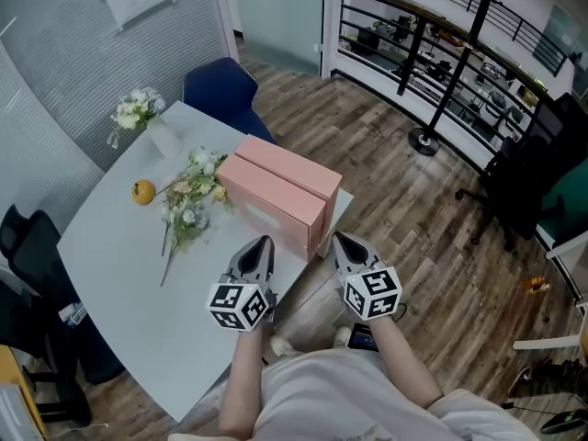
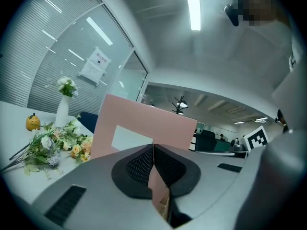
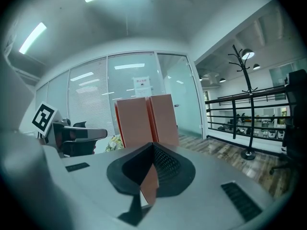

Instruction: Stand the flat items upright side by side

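Two flat pink boxes stand upright side by side on the white table point(image 1: 119, 283), the nearer box point(image 1: 271, 205) against the farther box point(image 1: 292, 168). My left gripper point(image 1: 264, 244) is shut just in front of the nearer box's broad face, apart from it. In the left gripper view that gripper point(image 2: 153, 145) faces the pink box point(image 2: 144, 121) and its white label point(image 2: 128, 137). At the boxes' right end, off the table's edge, my right gripper point(image 1: 338, 239) is shut. The right gripper view has its gripper point(image 3: 153, 145) pointing at both boxes' narrow ends point(image 3: 146, 121).
A loose bouquet point(image 1: 188, 200) and an orange point(image 1: 142, 192) lie left of the boxes. A vase of white flowers point(image 1: 147, 118) stands at the far corner. A blue chair point(image 1: 220, 90) sits behind the table, a black chair point(image 1: 28, 246) at its left. Wooden floor and a coat stand point(image 1: 441, 90) lie to the right.
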